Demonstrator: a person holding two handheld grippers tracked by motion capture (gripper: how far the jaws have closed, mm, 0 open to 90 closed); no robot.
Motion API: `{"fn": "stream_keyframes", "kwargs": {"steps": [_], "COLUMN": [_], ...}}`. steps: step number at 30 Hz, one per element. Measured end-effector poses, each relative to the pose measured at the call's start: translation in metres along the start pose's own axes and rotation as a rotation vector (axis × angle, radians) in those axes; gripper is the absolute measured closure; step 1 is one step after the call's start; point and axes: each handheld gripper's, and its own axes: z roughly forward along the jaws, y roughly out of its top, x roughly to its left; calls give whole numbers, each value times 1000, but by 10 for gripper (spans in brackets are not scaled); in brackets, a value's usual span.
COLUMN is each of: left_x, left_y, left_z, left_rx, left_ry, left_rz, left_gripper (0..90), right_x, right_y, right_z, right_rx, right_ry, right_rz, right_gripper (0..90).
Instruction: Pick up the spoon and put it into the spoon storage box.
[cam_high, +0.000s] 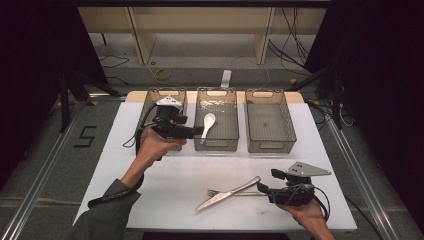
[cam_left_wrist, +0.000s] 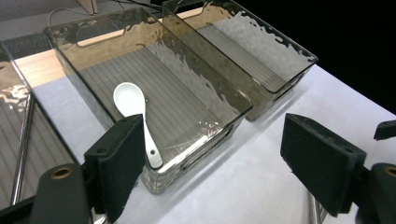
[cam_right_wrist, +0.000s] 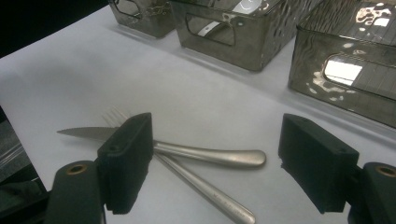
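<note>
High view sets the knife (cam_high: 227, 194) and fork (cam_high: 235, 193) crossed on the near table (cam_high: 165, 190), just left of the right gripper (cam_high: 267, 187), whose jaws stand wide and empty. Both look stiff, slick and fairly light; each is best pinched across its handle. Left gripper (cam_high: 195, 131), likewise wide open and holding nothing, hovers by the middle bin (cam_left_wrist: 224, 100), where the left gripper view shows the white spoon (cam_left_wrist: 135, 116) lying inside.
</note>
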Motion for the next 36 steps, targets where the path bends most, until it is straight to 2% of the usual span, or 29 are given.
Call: {"fn": "stream_keyframes", "kwargs": {"steps": [7, 13, 19, 21, 25, 30, 36], "left_x": [8, 4, 11, 15, 22, 20, 13], "left_y": [-19, -29, -43, -52, -79, -96, -103], "left_z": [-9, -15, -18, -22, -32, -39, -43], "left_rx": [6, -2, 10, 8, -11, -18, -48], "left_ry": [9, -6, 3, 10, 24, 8, -4], "left_rz": [-29, -17, -29, -35, -86, -110, -96], "left_gripper": [205, 199, 198, 197, 197, 197, 187], "right_x": [-2, -3, -6, -7, -8, -8, -9], "right_y": [1, 3, 5, 5, 6, 9, 11], "right_z": [0, 3, 5, 5, 6, 11, 16], "right_rx": [-2, 7, 8, 8, 11, 25, 35], "right_ry": [-3, -1, -4, -7, -10, -9, -6], "right_rz": [3, 5, 5, 6, 7, 4, -5], "right_gripper": [275, 275, 275, 275, 275, 275, 275]}}
